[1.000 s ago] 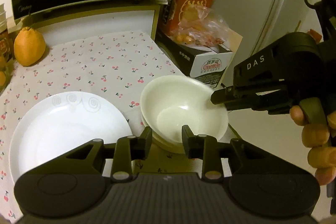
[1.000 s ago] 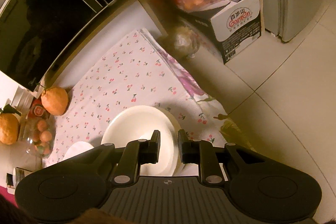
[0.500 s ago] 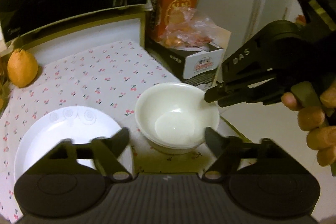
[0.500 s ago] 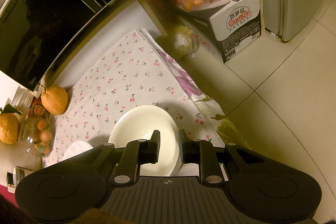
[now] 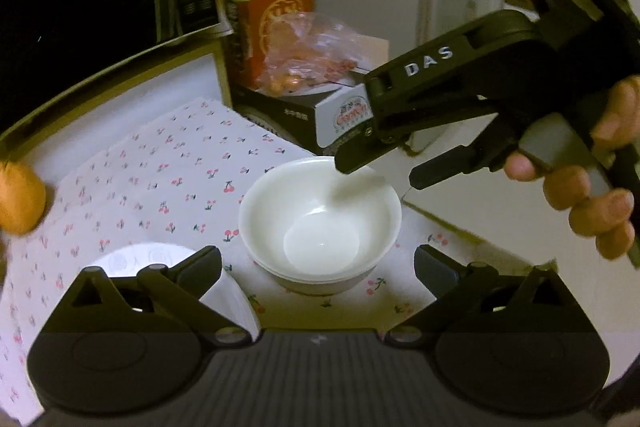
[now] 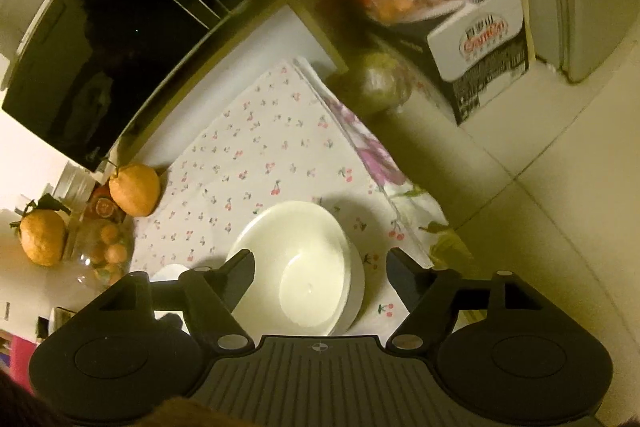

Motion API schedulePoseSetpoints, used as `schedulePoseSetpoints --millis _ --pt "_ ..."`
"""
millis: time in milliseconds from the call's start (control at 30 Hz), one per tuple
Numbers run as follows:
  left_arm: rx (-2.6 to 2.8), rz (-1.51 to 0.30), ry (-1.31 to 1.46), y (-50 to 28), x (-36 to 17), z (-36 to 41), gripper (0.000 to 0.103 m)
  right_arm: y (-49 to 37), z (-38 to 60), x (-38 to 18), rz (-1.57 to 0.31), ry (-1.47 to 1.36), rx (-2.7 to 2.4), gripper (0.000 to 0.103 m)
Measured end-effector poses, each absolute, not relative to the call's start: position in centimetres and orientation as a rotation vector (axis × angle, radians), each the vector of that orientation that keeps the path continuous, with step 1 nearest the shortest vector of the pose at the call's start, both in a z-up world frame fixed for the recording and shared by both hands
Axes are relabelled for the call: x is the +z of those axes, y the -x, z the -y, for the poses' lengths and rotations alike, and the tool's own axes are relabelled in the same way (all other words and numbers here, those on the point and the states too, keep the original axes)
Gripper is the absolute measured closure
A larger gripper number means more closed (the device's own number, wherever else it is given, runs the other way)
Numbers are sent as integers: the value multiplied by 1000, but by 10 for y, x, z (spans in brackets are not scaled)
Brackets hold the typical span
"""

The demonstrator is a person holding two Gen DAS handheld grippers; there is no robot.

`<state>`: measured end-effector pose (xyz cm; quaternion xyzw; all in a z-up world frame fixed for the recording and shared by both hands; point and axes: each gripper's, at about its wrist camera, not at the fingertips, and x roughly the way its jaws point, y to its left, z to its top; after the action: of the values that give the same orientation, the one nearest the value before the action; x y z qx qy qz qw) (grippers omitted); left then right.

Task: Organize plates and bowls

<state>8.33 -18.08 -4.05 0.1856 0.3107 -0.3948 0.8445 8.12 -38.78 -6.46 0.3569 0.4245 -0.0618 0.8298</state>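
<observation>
White bowls (image 5: 320, 223) sit nested in a stack on the cherry-print cloth (image 5: 168, 163), near the table's right edge; they also show in the right wrist view (image 6: 304, 267). A white plate (image 5: 168, 259) lies to the left of them, partly hidden by my left fingers. My left gripper (image 5: 318, 261) is open and empty, just in front of the stack. My right gripper (image 6: 320, 267) is open and empty above the stack; in the left wrist view its fingers (image 5: 356, 159) hover over the far right rim.
A black microwave (image 5: 92, 11) stands behind the cloth. Oranges (image 6: 134, 189) and a glass bowl of fruit (image 6: 102, 255) are at the left. A cardboard box (image 5: 344, 115) with bagged fruit sits on the floor past the table's right edge (image 6: 420, 227).
Both grippers have opened: the left let go of the bowl's near rim, then the right let go of the far rim. The top bowl now rests in the stack. The left pulled back.
</observation>
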Motion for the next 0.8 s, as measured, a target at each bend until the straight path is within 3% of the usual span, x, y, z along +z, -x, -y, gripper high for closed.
schedulePoseSetpoints --millis 800 --pt "-867 -674 -655 -106 -71 212 0 -100 381 -94 -971 -873 -122 29"
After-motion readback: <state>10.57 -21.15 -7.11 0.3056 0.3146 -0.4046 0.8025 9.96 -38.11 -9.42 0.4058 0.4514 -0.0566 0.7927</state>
